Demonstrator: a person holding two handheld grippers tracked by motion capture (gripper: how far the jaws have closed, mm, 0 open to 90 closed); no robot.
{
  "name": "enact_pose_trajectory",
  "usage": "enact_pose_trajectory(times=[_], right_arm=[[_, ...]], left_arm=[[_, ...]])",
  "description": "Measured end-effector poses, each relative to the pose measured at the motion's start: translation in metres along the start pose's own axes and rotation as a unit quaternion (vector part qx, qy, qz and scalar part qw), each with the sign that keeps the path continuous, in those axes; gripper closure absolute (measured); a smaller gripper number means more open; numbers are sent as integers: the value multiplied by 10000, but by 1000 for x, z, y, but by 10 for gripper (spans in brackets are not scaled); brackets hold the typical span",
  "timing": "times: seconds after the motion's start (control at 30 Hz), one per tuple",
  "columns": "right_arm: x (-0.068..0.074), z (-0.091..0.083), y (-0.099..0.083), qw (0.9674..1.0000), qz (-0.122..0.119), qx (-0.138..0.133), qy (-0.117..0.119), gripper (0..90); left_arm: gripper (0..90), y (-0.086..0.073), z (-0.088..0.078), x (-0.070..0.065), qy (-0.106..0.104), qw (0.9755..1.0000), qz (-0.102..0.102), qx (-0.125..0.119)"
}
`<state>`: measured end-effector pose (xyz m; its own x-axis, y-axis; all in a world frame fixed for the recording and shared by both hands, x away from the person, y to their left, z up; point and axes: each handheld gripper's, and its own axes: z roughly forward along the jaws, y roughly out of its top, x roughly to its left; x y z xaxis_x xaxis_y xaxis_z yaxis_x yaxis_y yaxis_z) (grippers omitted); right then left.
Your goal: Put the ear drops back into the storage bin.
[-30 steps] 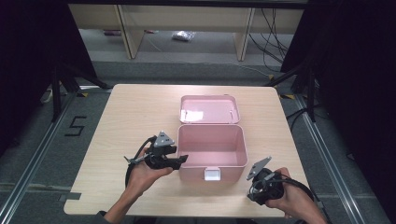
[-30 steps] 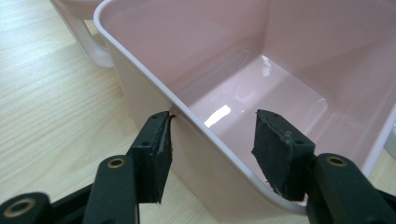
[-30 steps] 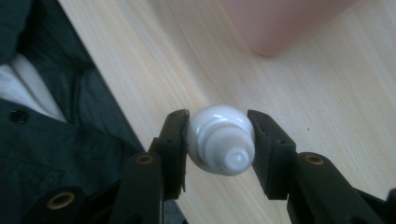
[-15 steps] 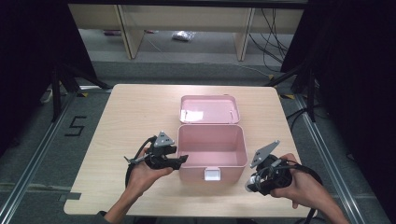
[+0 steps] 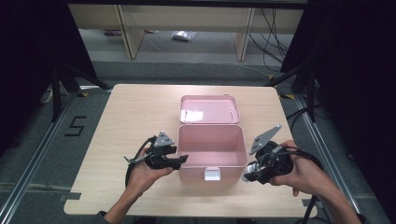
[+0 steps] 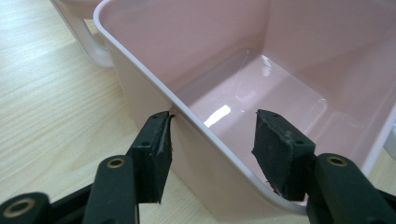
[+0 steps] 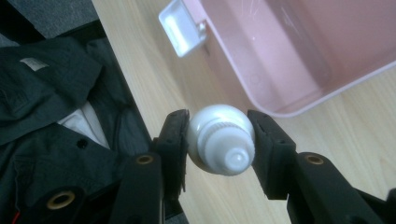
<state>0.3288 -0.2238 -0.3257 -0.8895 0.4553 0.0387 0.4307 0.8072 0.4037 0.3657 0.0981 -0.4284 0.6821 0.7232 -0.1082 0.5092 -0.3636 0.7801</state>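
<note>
While the left gripper (image 5: pixel 183 160) straddles the left wall of the open pink box (image 5: pixel 212 144), its jaws apart with one pad (image 6: pixel 156 151) touching the outside and the other inside clear of it, the right gripper (image 7: pixel 218 140) is clamped on a white bottle (image 7: pixel 222 139), held near the table's (image 5: pixel 140 116) front edge, just beside the box's front right corner.

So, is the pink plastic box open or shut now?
Open. The pink plastic box has its hinged lid folded back flat on the wooden table, and its bare inside shows.
</note>
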Motion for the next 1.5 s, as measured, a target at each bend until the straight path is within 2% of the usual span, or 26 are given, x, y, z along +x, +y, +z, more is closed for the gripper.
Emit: enact_pose_trajectory(times=[0.17,0.27,0.3,0.4,0.43,0.47,0.6,0.67,1.07,1.37,1.5], right_arm=[[-2,-6,9,9999,-96,-9,-74,605],[-3,-8,14,10000,-6,18,-37,605],[-4,-8,16,10000,2,27,-41,605],[-7,-8,24,9999,-107,14,-38,605],[-7,-8,24,9999,-107,14,-38,605],[-7,-9,26,10000,-7,40,-52,605],[-13,-8,34,9999,-42,60,-108,605],[-17,-6,41,9998,51,127,-162,605],[-31,10,56,9994,65,287,-187,605],[-39,29,67,9985,124,512,-122,605],[-42,37,70,9983,79,576,-94,605]], left_arm=[[461,0,0,0,-23,10000,16,8],[460,0,0,0,33,10000,2,11],[461,0,0,1,-18,10000,50,48],[461,0,0,1,-13,10000,34,37],[461,0,0,1,-13,10000,34,37],[461,0,0,1,19,10000,24,29],[460,0,0,1,17,10000,21,26],[461,0,0,1,23,10000,38,30],[461,0,0,0,-23,10000,-2,11],[461,0,0,0,-24,10000,15,19],[461,0,0,0,-21,10000,15,20]])
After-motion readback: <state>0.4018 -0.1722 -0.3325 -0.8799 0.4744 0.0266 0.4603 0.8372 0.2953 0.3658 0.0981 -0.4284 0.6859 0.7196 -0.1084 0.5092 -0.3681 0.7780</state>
